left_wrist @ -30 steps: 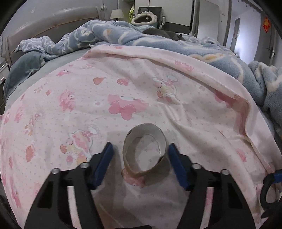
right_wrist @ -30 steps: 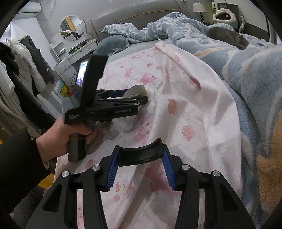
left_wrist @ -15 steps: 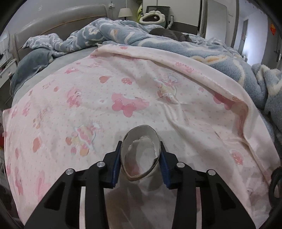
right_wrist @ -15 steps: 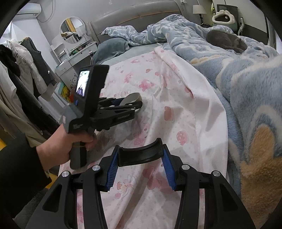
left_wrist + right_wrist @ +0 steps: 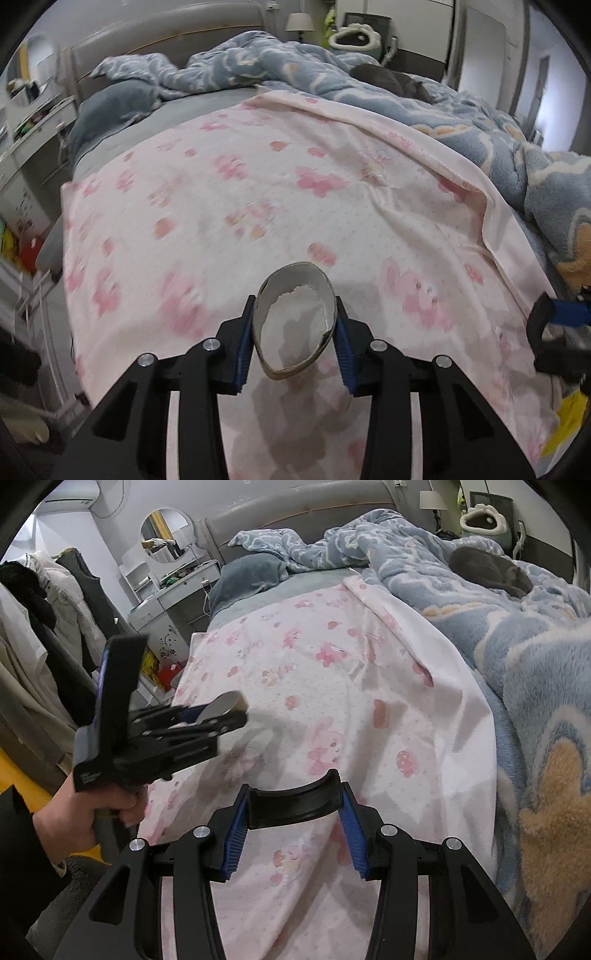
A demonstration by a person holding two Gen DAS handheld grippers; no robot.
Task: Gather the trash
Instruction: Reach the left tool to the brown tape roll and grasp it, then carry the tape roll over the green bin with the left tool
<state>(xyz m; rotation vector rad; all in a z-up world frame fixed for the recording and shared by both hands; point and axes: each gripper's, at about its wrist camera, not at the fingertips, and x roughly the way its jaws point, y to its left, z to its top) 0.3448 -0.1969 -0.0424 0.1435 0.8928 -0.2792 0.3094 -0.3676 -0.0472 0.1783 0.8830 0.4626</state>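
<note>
Left gripper (image 5: 294,341) pinching cardboard roll (image 5: 294,321) above pink sheet (image 5: 280,192), right gripper (image 5: 291,834) clamping black curved piece (image 5: 293,799), blue blanket (image 5: 517,635) beside.

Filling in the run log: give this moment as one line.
left gripper: shut on cardboard tube, lifted off pink sheet | right gripper: shut on black curved piece

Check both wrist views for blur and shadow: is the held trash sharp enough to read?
Left wrist: the cardboard roll in the left gripper is sharp, while the pink sheet behind smears with motion blur; shadow falls below the roll. Right wrist: the sheet is crisp, the left gripper and roll are blurred, and the right gripper holds a sharp black curved piece.
</note>
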